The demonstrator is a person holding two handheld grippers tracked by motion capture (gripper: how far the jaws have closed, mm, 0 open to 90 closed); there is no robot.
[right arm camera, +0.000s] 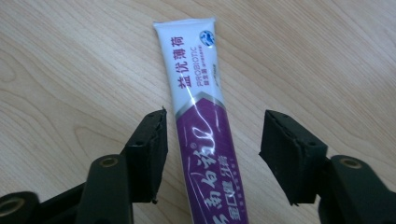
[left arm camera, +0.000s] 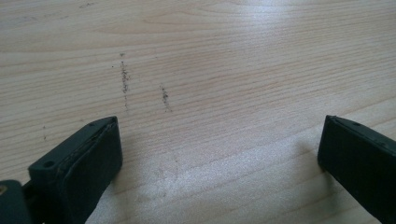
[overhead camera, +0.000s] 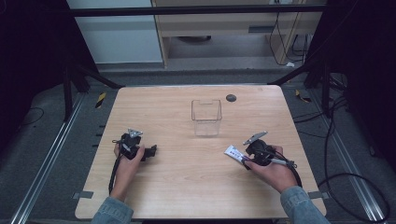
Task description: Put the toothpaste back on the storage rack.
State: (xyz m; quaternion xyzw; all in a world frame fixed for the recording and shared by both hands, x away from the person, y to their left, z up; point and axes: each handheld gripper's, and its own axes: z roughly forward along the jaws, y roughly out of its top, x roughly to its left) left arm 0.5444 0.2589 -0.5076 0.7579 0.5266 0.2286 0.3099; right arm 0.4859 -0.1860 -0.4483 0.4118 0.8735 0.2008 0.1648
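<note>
Purple-and-white toothpaste tube (right arm camera: 201, 121) flat on table (overhead camera: 187, 186), lower right of frame, long axis running straight between wide-open right tongs (right arm camera: 212, 154); left tongs (left arm camera: 219, 154) wide, empty, well apart.

purple-and-white toothpaste tube (right arm camera: 201, 121) (black tool (right arm camera: 212, 144))

We saw a light wooden table (overhead camera: 187, 186) with a clear plastic container (overhead camera: 206, 117) standing upright near its middle, toward the far side, and a small dark round disc (overhead camera: 230, 98) just beyond it near the far edge. Our left hand (overhead camera: 127, 161) held the left gripper (overhead camera: 150, 152) low over the table at the near left, pointing right. Our right hand (overhead camera: 273, 169) held the right gripper (overhead camera: 246, 158) at the near right, its tip at a white and purple tube (overhead camera: 234, 153) that lay flat on the wood.
</note>
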